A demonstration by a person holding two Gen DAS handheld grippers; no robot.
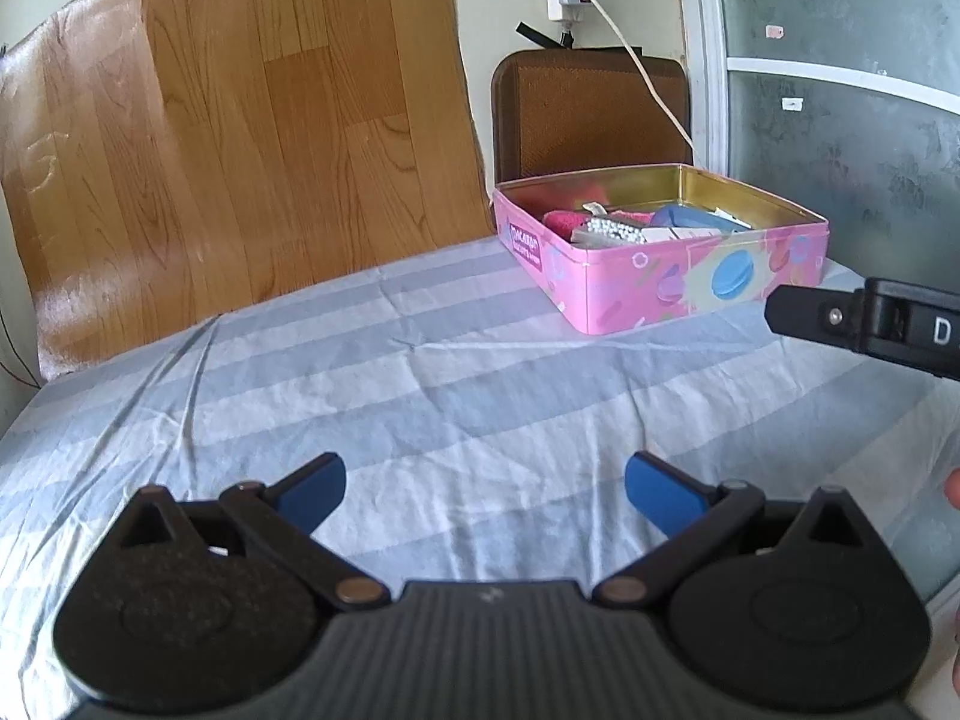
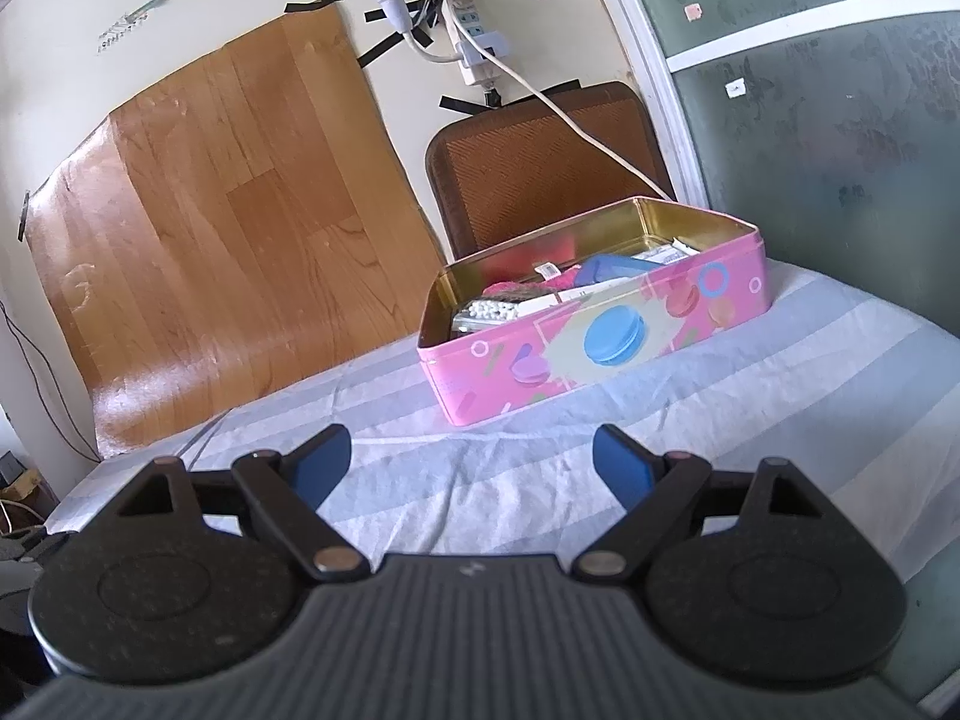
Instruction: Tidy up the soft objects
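Note:
An open pink tin (image 1: 660,276) printed with macarons stands at the far right of the striped bedsheet (image 1: 420,396). It holds a pink fluffy cloth (image 1: 564,222), a blue soft item (image 1: 684,217) and a pack of white cotton swabs (image 1: 612,232). My left gripper (image 1: 485,495) is open and empty, low over the sheet, well short of the tin. My right gripper (image 2: 471,468) is open and empty, just in front of the tin (image 2: 600,354); the pink cloth (image 2: 558,282) and blue item (image 2: 612,269) lie inside. One finger of the right gripper (image 1: 864,324) shows at the right edge of the left wrist view.
A wood-grain sheet (image 1: 240,144) is taped to the wall behind the bed. A brown chair back (image 1: 588,114) stands behind the tin. A white cable (image 1: 636,54) hangs from a wall power strip (image 2: 474,42). A frosted glass panel (image 1: 852,120) borders the right side.

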